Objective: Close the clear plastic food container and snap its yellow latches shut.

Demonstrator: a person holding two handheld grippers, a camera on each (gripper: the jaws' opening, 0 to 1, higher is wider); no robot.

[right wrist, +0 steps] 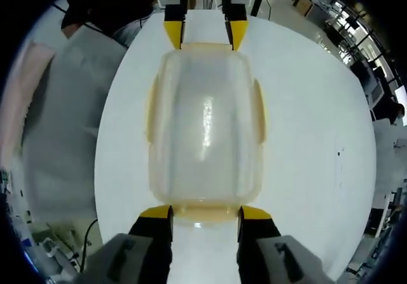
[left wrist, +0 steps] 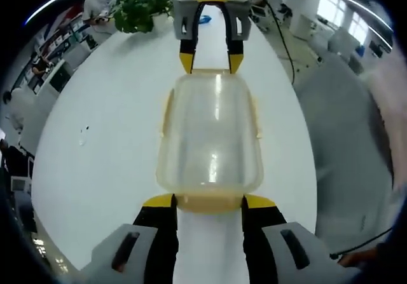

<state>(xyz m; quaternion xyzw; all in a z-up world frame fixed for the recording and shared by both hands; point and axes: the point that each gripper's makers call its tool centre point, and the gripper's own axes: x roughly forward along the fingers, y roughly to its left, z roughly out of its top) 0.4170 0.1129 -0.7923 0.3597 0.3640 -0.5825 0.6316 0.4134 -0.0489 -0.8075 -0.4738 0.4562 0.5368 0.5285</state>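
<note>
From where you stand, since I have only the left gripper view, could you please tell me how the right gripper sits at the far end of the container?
Observer: In the right gripper view, the right gripper has its jaws apart. The yellow tips sit at the two corners of the container, with the end latch in the gap between them.
Operator: Thank you. Does that latch look snapped down?
Observer: I cannot tell. It shows as a pale yellow strip lying along the rim.
Operator: And what is beside the table on that side?
Observer: A person in a grey shirt is close against the edge of the white table.
</note>
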